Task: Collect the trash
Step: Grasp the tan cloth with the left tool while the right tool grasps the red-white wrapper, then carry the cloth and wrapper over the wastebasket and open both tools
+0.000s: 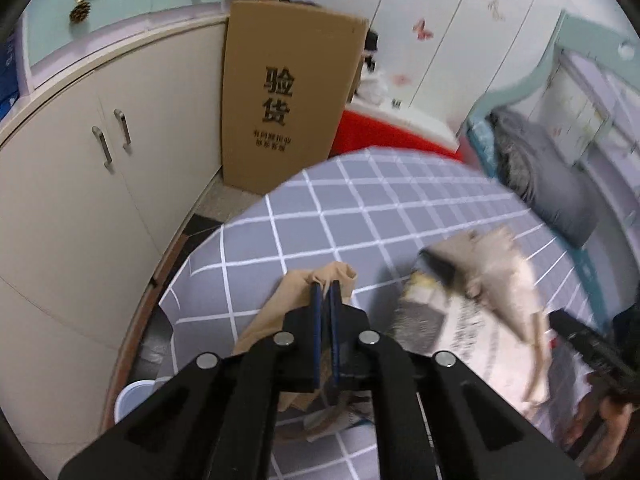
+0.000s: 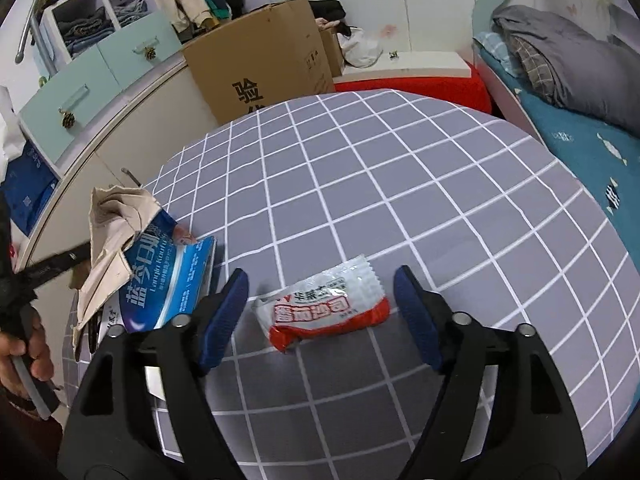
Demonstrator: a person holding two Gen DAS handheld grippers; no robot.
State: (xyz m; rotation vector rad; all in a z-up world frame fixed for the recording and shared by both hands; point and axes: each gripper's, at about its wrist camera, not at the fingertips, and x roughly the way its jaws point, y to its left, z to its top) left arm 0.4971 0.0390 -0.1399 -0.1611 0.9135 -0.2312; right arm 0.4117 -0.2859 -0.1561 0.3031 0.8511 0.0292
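Red-and-white plastic snack wrapper (image 2: 326,306) lies flat on grey checked tablecloth (image 2: 400,184), uncollected, between spread fingers of my right gripper (image 2: 322,312). My left gripper (image 1: 326,300) pinches beige crumpled paper bag (image 1: 280,312); blue printed packet (image 2: 168,280) left of wrapper, seemingly bagged.

A grey tabletop (image 2: 400,184) checked with white lines carries a red-and-white snack wrapper (image 2: 326,306) toward six o'clock. At nine o'clock, by the edge, lies a blue-and-white packet (image 2: 172,284) under crumpled beige paper (image 2: 116,232).
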